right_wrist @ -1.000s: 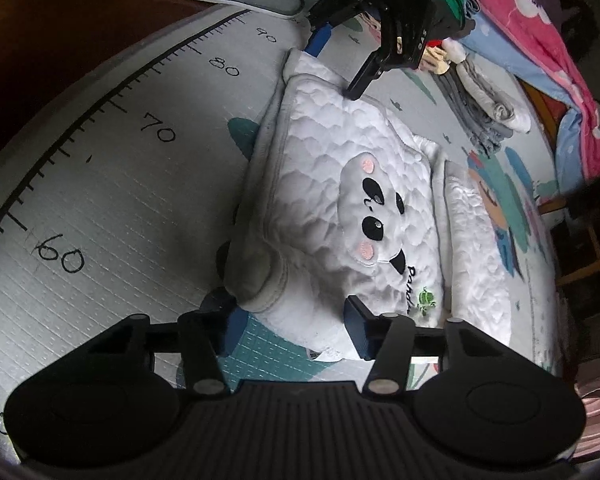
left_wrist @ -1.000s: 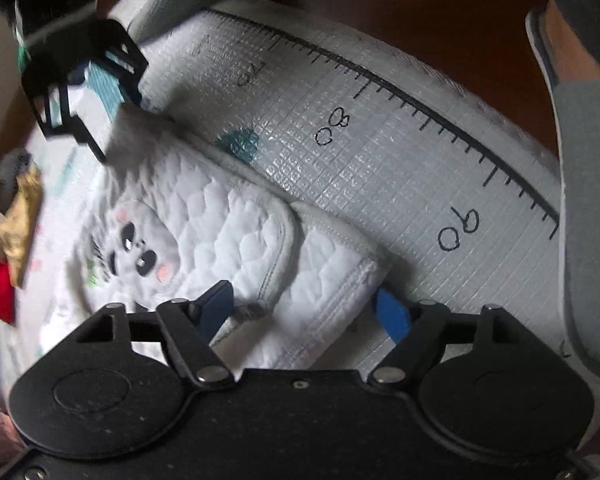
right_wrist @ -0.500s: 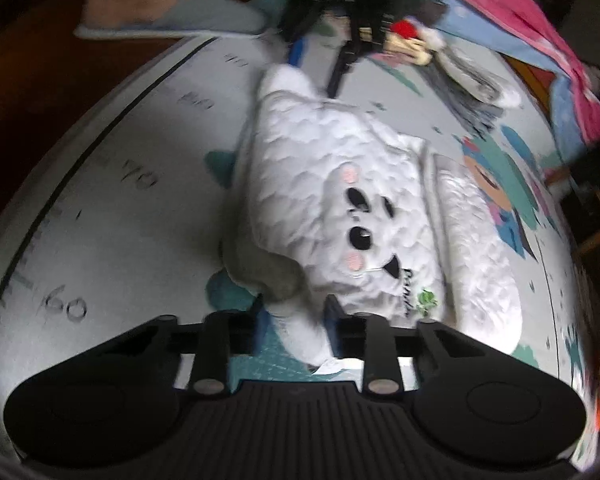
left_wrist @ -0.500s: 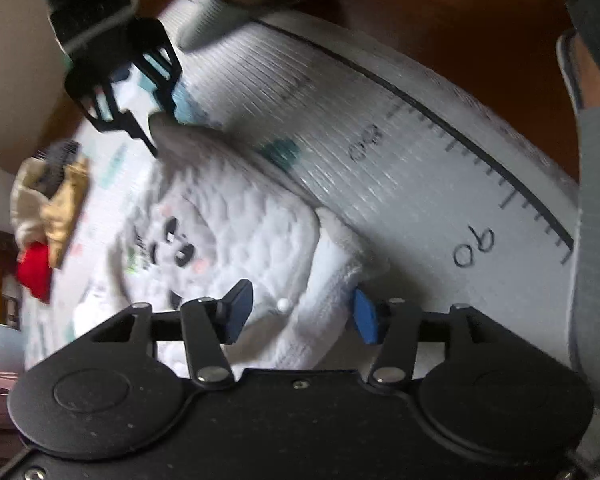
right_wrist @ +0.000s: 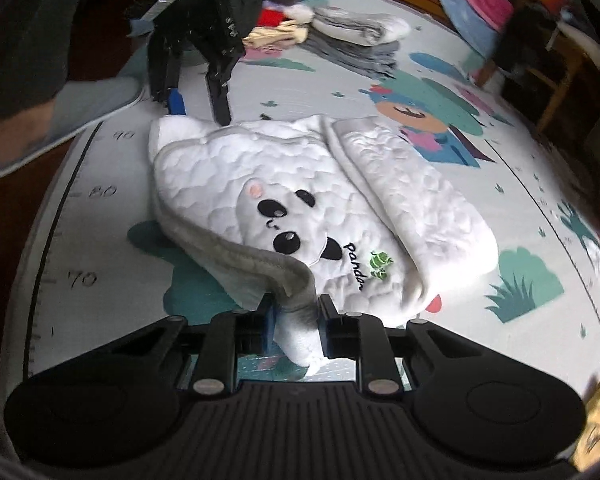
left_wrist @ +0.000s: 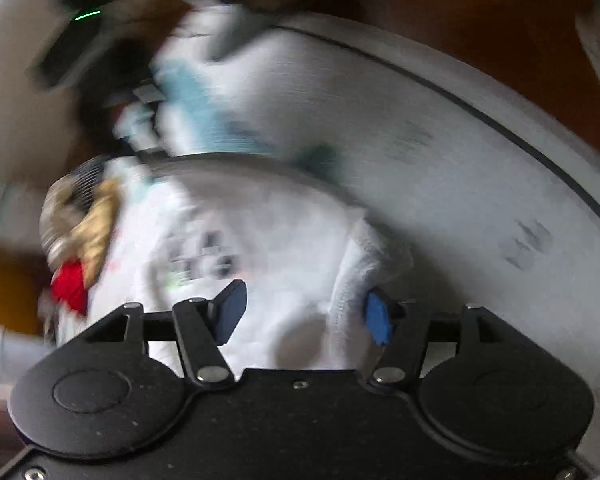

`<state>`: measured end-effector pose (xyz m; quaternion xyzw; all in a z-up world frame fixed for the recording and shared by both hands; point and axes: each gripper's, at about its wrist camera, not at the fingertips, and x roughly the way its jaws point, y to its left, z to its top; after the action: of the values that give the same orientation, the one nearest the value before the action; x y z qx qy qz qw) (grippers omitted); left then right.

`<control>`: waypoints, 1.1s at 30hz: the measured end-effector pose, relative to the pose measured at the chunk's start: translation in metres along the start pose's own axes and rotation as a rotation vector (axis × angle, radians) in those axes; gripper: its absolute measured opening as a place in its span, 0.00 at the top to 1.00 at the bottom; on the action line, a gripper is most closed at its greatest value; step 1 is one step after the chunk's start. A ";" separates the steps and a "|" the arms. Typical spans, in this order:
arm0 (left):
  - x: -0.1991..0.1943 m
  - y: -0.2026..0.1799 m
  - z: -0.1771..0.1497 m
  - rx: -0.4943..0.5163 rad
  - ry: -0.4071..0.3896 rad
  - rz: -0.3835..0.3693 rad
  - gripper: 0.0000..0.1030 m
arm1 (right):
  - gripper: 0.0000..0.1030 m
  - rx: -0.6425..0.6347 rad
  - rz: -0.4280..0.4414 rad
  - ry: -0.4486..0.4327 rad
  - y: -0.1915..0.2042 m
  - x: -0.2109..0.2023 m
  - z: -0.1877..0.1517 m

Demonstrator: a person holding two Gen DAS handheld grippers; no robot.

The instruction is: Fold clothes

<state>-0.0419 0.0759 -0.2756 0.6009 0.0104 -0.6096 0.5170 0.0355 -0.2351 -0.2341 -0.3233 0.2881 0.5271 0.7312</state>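
We pinch the white panda garment (right_wrist: 300, 208) in the right gripper (right_wrist: 296, 326); our left gripper (left_wrist: 304, 314) brackets its hem, grip unclear.

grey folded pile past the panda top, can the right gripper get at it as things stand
Probably not yet. The right gripper has its fingers shut on the panda top's hem, and that garment plus the left gripper lie between it and the grey folded pile.

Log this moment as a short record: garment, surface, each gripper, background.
garment: white quilted panda top, partly folded, near edge lifted
surface: play mat with printed ruler markings
right gripper: jaws shut on the top's near corner
left gripper: jaws apart around the top's far end; view blurred, grip unclear
background: clothes pile at the mat's far side
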 end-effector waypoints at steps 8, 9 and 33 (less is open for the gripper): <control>0.010 -0.017 0.001 0.119 0.032 -0.137 0.42 | 0.77 -0.019 0.027 0.021 0.005 0.002 0.000; 0.010 -0.017 0.001 0.128 0.032 -0.142 0.42 | 0.77 -0.017 0.031 0.023 0.006 0.002 0.000; -0.023 0.076 -0.075 -1.324 -0.195 0.106 0.93 | 0.81 0.227 -0.031 -0.068 -0.071 -0.015 0.043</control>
<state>0.0551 0.1025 -0.2334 0.0987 0.3061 -0.4998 0.8042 0.1032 -0.2270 -0.1837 -0.2246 0.3160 0.4903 0.7806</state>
